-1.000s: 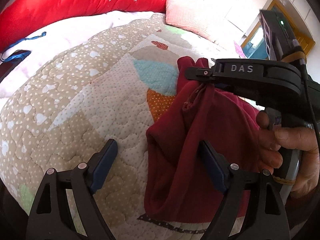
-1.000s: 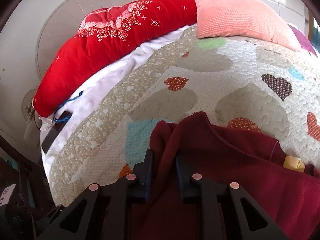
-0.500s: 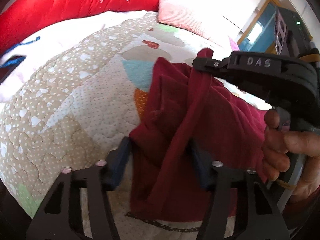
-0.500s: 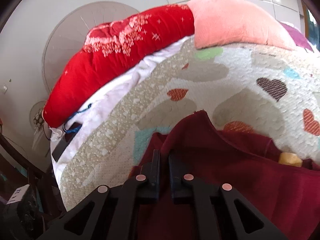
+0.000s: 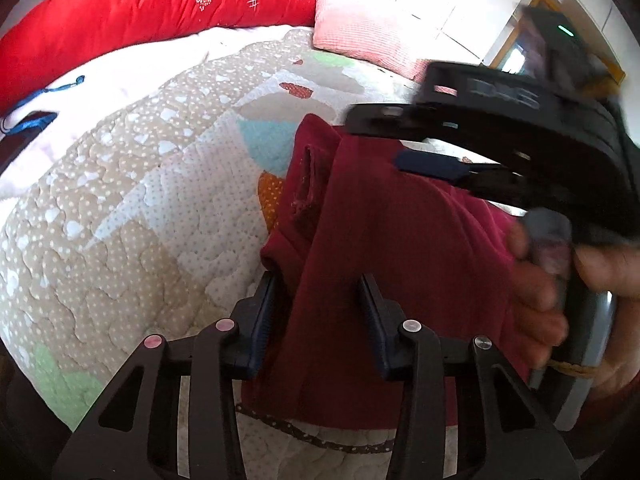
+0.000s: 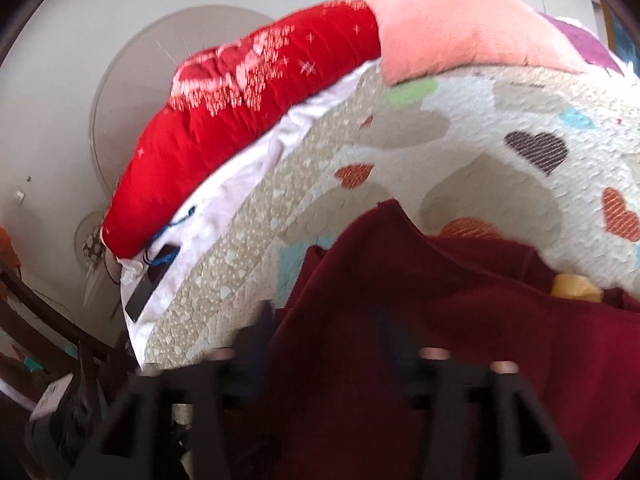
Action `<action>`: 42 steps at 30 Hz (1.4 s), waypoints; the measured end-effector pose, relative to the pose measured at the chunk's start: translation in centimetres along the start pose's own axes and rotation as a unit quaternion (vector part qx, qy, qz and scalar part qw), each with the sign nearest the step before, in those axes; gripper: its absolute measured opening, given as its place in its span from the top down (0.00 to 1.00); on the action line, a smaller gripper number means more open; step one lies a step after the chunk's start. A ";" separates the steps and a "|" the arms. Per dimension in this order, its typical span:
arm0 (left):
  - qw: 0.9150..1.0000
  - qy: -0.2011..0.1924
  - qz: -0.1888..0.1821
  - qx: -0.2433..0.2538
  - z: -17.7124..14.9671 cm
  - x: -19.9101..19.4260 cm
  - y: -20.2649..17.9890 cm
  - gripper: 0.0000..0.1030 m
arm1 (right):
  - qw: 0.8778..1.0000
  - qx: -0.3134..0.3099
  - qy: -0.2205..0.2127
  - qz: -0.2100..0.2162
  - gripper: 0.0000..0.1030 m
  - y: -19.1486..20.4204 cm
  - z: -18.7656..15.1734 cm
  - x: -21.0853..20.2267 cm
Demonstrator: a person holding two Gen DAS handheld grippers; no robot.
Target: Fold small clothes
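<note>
We see the maroon garment (image 5: 400, 248) near the front edge of the bed (image 5: 132, 208), its hanging fold between the part-spread left hand-held gripper (image 5: 320, 320). The right hand-held gripper (image 5: 404, 140) looks spread, fabric draped across it. Clamp the left fully before drawing the fold flat.

garment (image 5: 400, 232) on quilt (image 5: 120, 208), pillows (image 5: 160, 12) behind, left tongs (image 5: 320, 320) astride its fold
</note>
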State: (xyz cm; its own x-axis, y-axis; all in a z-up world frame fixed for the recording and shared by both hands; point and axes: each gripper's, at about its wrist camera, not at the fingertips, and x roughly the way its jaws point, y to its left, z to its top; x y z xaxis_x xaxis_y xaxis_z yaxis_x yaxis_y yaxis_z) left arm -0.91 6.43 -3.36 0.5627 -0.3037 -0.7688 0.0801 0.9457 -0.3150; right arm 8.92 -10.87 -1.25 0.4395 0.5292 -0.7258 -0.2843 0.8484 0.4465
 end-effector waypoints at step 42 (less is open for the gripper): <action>0.938 0.045 -0.110 0.325 -6.8 2.7 -27.6 0.72 | 0.969 0.189 -0.137 -0.077 0.86 -21.2 -11.7 -19.1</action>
State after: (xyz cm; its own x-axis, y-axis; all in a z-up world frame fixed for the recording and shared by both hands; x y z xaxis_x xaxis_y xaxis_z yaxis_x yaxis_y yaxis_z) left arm -7.18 -21.27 -0.48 0.4037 -0.4802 -0.7787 0.6875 0.7208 -0.0881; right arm -3.41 -39.14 -2.95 0.6770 0.3346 -0.6555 0.1122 0.8333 0.5413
